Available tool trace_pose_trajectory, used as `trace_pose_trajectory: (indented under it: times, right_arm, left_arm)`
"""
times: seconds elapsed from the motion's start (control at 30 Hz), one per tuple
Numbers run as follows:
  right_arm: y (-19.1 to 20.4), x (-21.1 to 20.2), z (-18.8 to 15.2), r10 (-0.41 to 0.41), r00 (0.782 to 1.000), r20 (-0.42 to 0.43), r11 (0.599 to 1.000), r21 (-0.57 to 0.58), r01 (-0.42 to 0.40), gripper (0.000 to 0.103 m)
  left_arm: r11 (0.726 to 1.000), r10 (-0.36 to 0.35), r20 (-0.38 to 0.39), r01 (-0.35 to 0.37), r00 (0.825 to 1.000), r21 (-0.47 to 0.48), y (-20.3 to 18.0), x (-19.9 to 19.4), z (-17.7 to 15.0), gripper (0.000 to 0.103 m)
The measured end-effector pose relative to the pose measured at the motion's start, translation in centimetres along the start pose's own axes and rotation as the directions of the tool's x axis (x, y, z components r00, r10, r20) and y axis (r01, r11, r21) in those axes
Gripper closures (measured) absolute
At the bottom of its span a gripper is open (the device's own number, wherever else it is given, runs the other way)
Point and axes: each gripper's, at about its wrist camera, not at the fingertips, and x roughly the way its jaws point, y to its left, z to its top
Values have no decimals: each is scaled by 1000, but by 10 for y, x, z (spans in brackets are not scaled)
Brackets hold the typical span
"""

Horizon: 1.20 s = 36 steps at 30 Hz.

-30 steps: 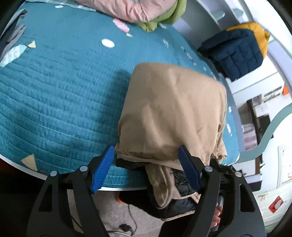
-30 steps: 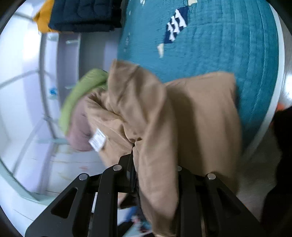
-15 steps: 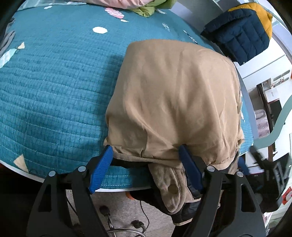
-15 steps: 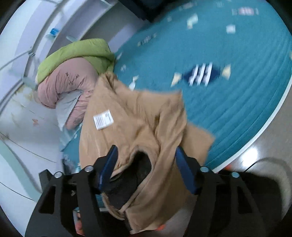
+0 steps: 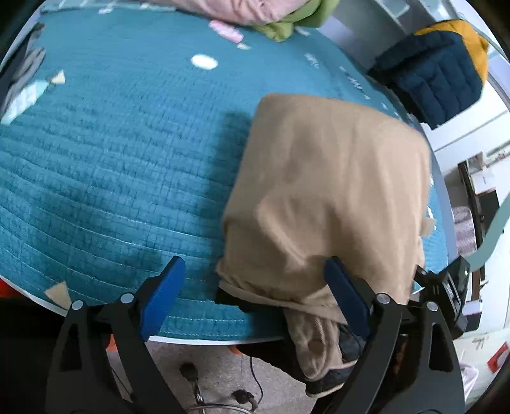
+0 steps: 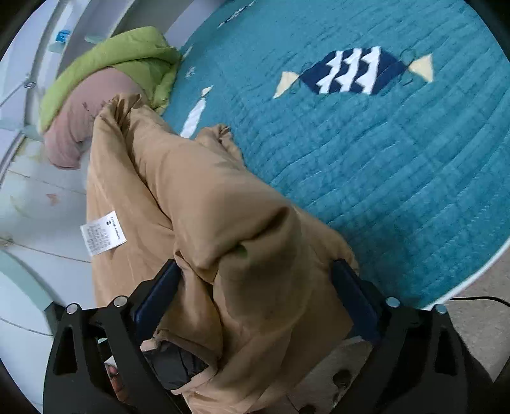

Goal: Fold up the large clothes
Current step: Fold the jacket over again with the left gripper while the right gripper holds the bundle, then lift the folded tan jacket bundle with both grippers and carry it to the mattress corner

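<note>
Tan jacket [image 6: 242, 242] btwn right hand-held gripper [image 6: 255, 286] jaws.

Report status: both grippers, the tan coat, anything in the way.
Left gripper open, jaws just widened. Right gripper open, just released; tan coat bunched loose between its pads, folded at the teal quilt edge. Nothing blocking.

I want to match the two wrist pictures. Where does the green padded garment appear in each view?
Left wrist view: the green padded garment is at the top edge, right of centre, beside a pink garment.
Right wrist view: it is at the upper left, above the pink one.
Shared landmark: the tan coat on the teal quilt.
</note>
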Motion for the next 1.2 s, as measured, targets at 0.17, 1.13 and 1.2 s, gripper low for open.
trace_pose_trajectory:
  times: [0.17, 1.13, 1.2]
  right_arm:
    - [1, 8, 1, 89, 995, -41, 996, 18, -88, 8]
    - [34, 56, 0, 302, 944, -135, 953, 40, -299, 45]
    - [40, 56, 0, 321, 937, -138, 947, 34, -320, 50]
  left_arm:
    - [999, -32, -42, 32, 999, -17, -3, 24, 4, 13]
    - [991, -130, 3, 130, 991, 16, -29, 30, -5, 40]
    - [992, -108, 16, 107, 994, 61, -37, 24, -3, 52]
